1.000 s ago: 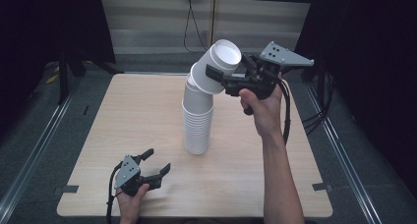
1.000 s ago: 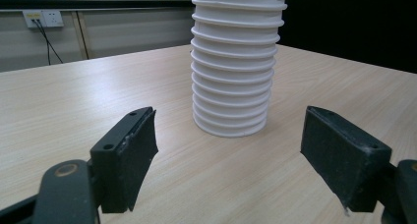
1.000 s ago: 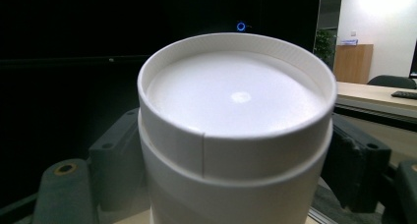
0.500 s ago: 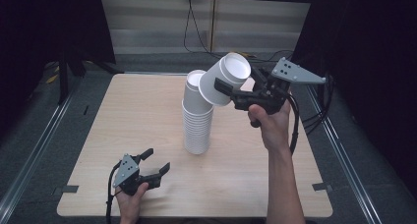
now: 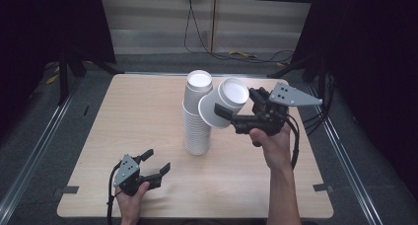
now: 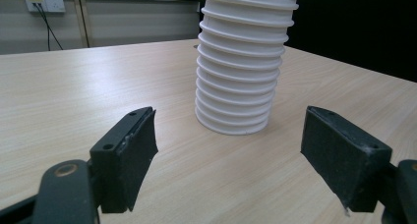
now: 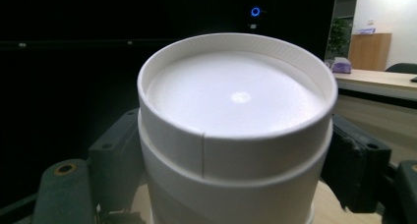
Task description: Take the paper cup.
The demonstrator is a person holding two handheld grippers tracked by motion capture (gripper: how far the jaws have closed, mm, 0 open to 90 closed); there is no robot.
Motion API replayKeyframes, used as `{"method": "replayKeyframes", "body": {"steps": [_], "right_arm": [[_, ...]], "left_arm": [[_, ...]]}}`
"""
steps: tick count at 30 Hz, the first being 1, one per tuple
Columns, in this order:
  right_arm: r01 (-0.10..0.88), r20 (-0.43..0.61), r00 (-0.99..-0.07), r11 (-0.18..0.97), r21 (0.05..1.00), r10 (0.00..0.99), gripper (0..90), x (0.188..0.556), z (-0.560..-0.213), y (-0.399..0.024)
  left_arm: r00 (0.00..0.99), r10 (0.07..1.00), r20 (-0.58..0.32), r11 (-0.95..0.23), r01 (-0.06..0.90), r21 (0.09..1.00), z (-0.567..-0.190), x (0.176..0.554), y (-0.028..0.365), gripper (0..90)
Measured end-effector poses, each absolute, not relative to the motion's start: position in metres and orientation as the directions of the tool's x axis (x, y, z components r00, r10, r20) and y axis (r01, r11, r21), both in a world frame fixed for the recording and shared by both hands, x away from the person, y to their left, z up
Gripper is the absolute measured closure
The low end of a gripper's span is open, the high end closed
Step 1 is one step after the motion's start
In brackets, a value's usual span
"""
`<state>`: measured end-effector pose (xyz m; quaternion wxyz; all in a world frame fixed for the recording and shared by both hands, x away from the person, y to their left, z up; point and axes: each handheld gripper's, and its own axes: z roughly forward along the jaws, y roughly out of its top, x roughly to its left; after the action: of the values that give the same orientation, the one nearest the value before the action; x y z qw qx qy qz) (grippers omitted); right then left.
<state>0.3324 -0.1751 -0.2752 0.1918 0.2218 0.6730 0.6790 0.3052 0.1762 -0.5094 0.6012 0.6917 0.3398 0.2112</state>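
Check the scene against the following counts.

**Grippers: two.**
- The right gripper (image 5: 229,110) is held above the worktop (image 5: 138,116), to the right of the stack. Its jaws are clamped on the nested paper cups (image 5: 231,94), one jaw on each side of the cup wall. Your right hand (image 5: 271,146) carries it from below.
- The left gripper (image 5: 157,161) lies low at the near left part of the worktop, in your left hand (image 5: 130,198). Its jaws stand apart with nothing between them, and they point toward the base of the stack.

**Held cups: at least two.** In the right gripper view, one white cup sits over a second, with both closed bases toward the camera. In the high view, the held cups are tilted, clear of the worktop and just beside the top of the stack. Whether they touch the stack cannot be told.

**Stacks: one.** The stack of white paper cups (image 5: 197,121) stands upside down near the middle of the worktop, with a closed base on top. The left gripper view shows more than ten rim rings. The exact cup count cannot be told, because the top is cut off in that view.
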Motion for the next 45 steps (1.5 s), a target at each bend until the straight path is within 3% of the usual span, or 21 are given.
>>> {"method": "replayKeyframes", "body": {"steps": [9, 26, 45], "right_arm": [[0.092, 0.071, -0.841, 0.012, 0.996, 0.537, 20.4, 0.329, -0.306, -0.167], [0.218, 0.200, -0.835, -0.027, 0.976, 0.512, 20.6, 0.328, -0.380, -0.155], [0.245, 0.254, -0.850, -0.081, 0.966, 0.461, 20.6, 0.331, -0.433, -0.154]], "left_arm": [[0.697, 0.705, -0.131, -0.038, 0.222, 0.974, -0.509, 0.303, 0.171, 20.8], [0.762, 0.638, -0.112, -0.076, 0.206, 0.976, -0.498, 0.301, 0.159, 18.5], [0.803, 0.585, -0.114, -0.077, 0.195, 0.978, -0.494, 0.299, 0.148, 15.7]]}}
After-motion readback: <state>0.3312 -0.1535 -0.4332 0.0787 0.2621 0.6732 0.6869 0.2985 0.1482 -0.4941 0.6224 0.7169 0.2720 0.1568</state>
